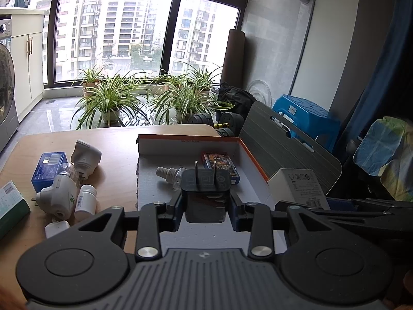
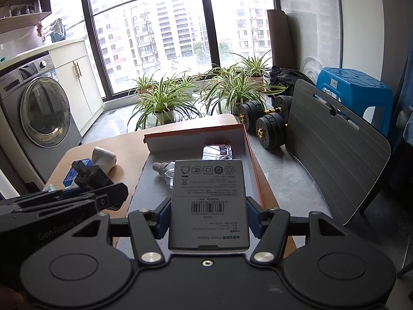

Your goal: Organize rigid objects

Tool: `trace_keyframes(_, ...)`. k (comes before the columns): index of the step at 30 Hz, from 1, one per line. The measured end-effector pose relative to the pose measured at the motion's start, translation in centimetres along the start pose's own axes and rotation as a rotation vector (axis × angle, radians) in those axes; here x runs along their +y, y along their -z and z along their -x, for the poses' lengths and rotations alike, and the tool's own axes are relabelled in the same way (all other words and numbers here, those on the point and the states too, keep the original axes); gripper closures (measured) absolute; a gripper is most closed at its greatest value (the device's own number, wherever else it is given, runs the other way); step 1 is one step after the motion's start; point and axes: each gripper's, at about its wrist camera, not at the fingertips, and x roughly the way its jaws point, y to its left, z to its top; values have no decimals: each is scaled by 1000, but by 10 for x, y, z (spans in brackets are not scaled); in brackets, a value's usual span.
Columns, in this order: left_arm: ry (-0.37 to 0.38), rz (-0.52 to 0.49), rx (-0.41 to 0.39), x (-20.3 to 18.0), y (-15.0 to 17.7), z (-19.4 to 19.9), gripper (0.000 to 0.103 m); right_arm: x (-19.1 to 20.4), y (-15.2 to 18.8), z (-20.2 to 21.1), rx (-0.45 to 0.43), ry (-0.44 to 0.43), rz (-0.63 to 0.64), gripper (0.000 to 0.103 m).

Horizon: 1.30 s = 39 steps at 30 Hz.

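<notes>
Holding two items at once: left gripper (image 1: 205, 201) is clamped on the black plug adapter (image 1: 205, 193), prongs up, raised over the near part of the open box (image 1: 254, 165); right gripper (image 2: 208, 218) is clamped on the white power-adapter carton (image 2: 208, 204), also hovering at the box's near-right edge. Likely step = set both inside. To do it well: lower one at a time, the carton flat vs the right wall, the adapter w/ prongs kept off the small glass bottle (image 1: 171, 174) and the colourful card pack (image 1: 220, 166) already lying in there. Free floor is mostly front & centre, so aim there. The two grippers sit just beside each other, so a collision btwn them is the main risk. Left on the desk (image 1: 116, 160): blue box (image 1: 49, 169), white plug-in units (image 1: 85, 157), small white bottle (image 1: 85, 201), green carton (image 1: 11, 206), none blocking the drop.
</notes>
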Motion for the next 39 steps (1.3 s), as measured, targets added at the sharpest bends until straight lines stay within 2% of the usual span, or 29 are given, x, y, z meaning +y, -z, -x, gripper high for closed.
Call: trace_keyframes(39,1,4,18,3,7,-4,67,1,5,-4,16,-2,6,32)
